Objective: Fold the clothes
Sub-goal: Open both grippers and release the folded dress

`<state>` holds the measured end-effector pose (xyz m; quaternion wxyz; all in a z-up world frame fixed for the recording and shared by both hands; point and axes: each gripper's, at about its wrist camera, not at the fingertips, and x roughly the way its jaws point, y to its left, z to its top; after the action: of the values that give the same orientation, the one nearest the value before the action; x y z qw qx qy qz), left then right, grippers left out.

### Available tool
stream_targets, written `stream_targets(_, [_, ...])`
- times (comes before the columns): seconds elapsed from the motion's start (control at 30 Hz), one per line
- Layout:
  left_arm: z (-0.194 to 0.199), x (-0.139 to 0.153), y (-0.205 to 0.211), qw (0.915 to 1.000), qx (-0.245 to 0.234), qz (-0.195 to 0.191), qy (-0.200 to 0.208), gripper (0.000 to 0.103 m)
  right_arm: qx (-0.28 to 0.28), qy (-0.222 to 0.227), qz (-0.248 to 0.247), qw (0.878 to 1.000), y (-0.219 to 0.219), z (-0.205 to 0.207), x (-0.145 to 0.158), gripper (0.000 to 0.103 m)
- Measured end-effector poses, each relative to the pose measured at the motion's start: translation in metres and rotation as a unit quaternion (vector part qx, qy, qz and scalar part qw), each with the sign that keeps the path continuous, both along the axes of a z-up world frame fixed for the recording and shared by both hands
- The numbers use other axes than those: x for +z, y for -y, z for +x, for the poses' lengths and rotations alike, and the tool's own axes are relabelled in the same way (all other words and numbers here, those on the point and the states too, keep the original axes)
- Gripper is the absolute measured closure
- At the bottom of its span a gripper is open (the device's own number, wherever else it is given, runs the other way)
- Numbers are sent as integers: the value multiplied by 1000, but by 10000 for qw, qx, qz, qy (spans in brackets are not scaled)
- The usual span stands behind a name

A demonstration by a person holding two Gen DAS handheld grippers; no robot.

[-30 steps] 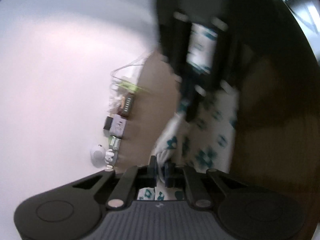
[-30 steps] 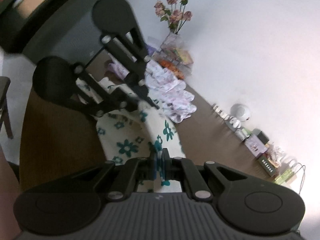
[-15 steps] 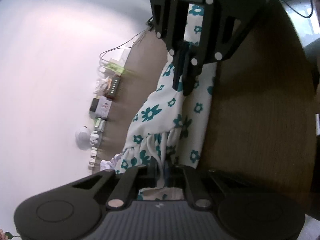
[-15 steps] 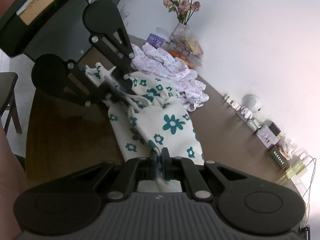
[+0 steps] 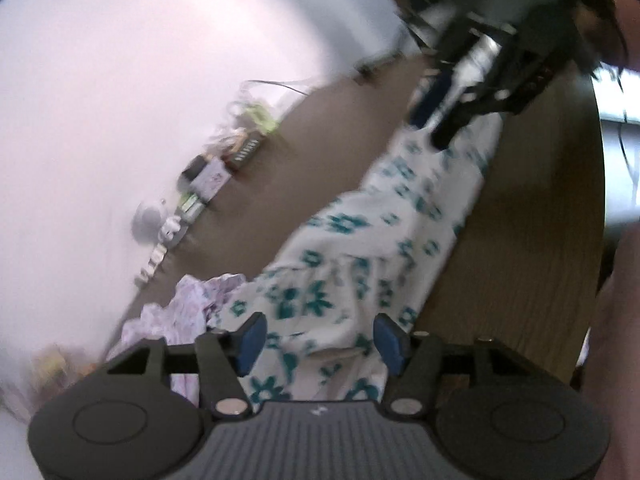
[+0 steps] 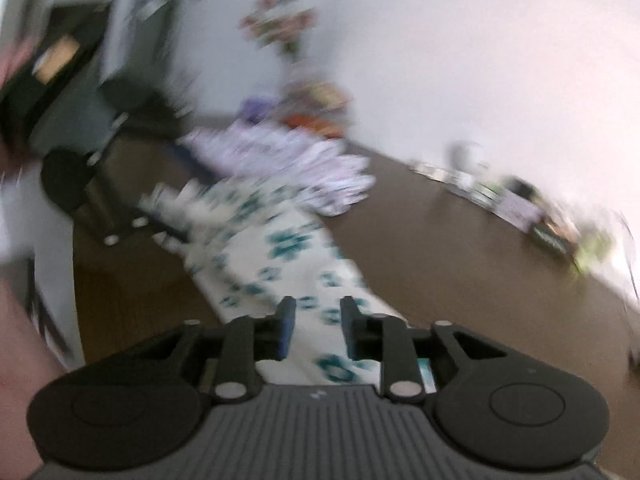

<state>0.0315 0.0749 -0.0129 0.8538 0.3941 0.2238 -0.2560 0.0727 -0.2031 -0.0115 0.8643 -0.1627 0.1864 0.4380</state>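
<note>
The white garment with teal flowers (image 5: 352, 240) was laid lengthwise on the brown table (image 5: 520, 240). The left gripper (image 5: 316, 338) was seen with jaws opening, spread above the cloth and pinching nothing. At 1 o'clock, the right gripper (image 5: 436, 116) was likewise opening, unloaded. A lilac-patterned garment (image 6: 288, 164) was heaped at 12 o'clock in the right wrist view.

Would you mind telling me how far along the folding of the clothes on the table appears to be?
Done: the teal-flowered garment lies on the wooden table as a long narrow strip, so a lengthwise fold looks made. In hand: nothing; the left gripper and right gripper are opening, pads clear of the cloth. Left: probably folding that strip shorter, plus the crumpled pink-patterned garment beyond it.
</note>
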Motion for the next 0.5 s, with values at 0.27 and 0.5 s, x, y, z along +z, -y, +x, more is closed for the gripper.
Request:
stream_targets(0.27, [29, 31, 8, 9794, 263, -1919, -569, 32, -1374, -494, 617, 9874, 42, 25, 4, 65])
stream_targets(0.5, [59, -17, 72, 9859, 557, -1315, -873, 65, -1554, -673, 289, 9851, 11, 25, -21, 66])
